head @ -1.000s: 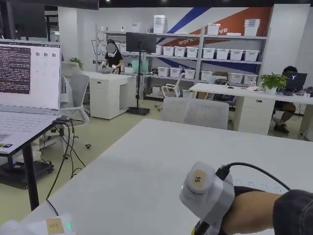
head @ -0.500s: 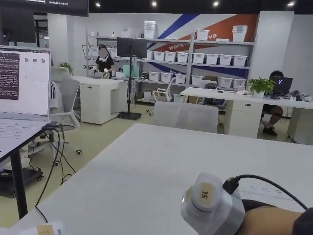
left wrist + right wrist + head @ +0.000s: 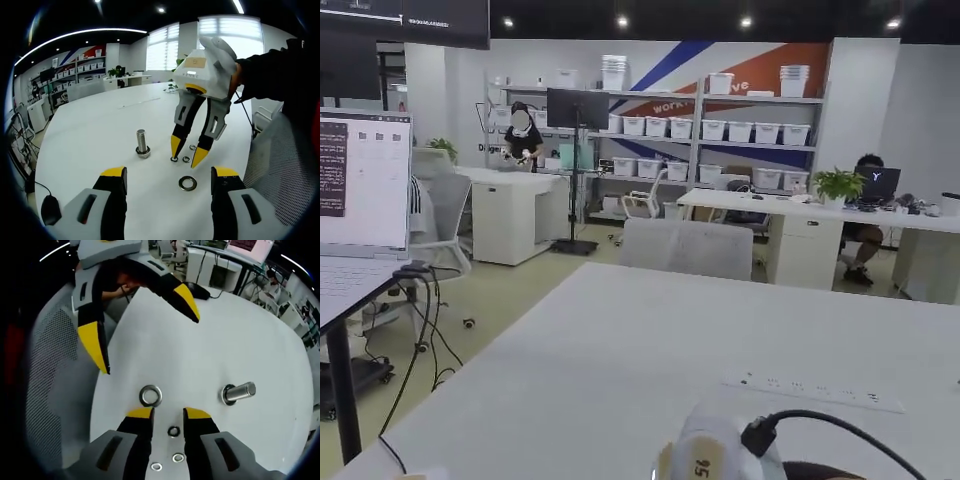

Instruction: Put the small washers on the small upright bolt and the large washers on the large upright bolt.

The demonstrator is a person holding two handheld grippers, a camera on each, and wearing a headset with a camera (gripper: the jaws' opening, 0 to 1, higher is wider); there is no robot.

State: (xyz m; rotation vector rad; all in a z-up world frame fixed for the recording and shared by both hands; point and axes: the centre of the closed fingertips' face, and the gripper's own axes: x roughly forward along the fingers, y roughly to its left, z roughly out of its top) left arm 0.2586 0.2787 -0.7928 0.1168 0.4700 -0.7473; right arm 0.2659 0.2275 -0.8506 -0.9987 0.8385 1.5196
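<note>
Desk (image 3: 100, 125): white top; all task parts lie on it near one edge.
Left tongs (image 3: 170, 174): jaws spread wide, holding nothing; held at the desk edge and aimed at the washers and the right tongs.
Right tongs (image 3: 186, 152): jaws set to a narrow gap, gripping nothing; tips point down, at the desk surface among the small washers.
Upright bolt (image 3: 142, 142): stands on end on the desk, near the washers, apart from both tongs.
Large washer (image 3: 188, 183): lies flat on the desk between the two tongs, just beside the small washers.
Small washers (image 3: 186, 159): three, flat on the desk; one lies between the right tongs' tips.
</note>
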